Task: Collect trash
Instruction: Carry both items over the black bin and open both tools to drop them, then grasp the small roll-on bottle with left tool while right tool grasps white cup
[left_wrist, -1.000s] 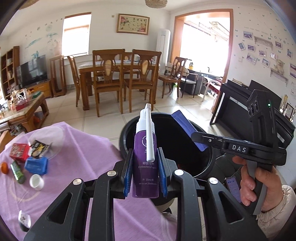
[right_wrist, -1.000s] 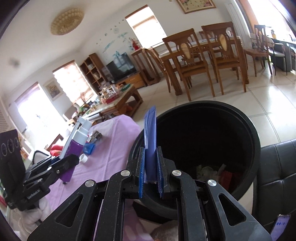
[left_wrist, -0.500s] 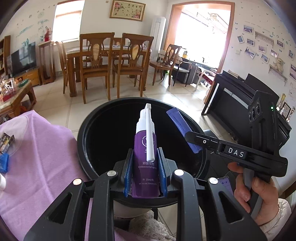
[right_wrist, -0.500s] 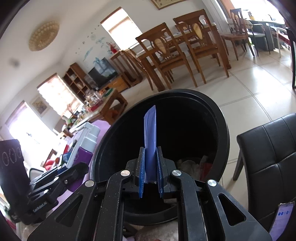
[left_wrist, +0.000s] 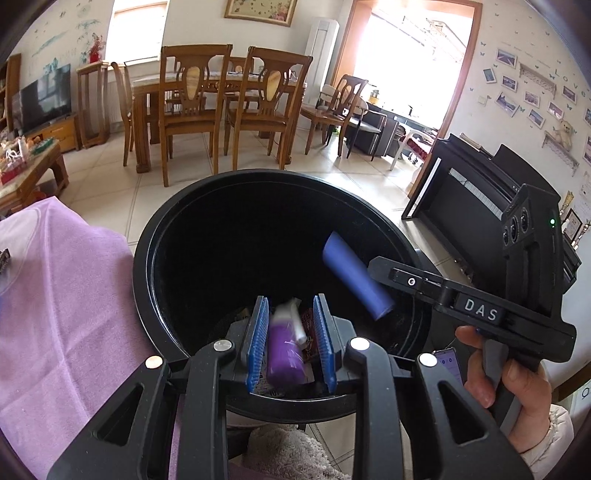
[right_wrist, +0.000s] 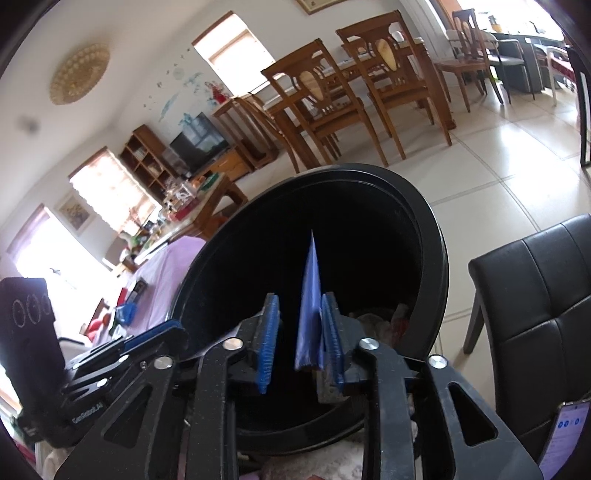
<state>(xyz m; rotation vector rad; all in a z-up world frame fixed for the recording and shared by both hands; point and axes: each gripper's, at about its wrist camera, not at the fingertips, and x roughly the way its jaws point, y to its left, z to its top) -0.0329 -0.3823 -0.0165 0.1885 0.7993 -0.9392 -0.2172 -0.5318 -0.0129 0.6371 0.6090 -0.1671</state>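
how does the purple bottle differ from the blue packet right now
The purple bottle is round, white-capped and motion-blurred, loose between the open left claw pads. The blue packet is flat, sharp in view, and leans on one pad of the open right claw. Both are over the black bin.

Daylight floods the room from the balcony doorway (left_wrist: 410, 70) and the windows (right_wrist: 110, 184) — both blown out to white, with glare spilling onto the floor tiles (right_wrist: 498, 155). The bin's (left_wrist: 147, 258) interior stays nearly black, detail lost. The purple bottle (left_wrist: 284, 347) is smeared by motion blur between the left tongs (left_wrist: 291, 341) — the rest is sharp. Fisheye bending curves walls and chairs, and dark vignetting fills the corners.
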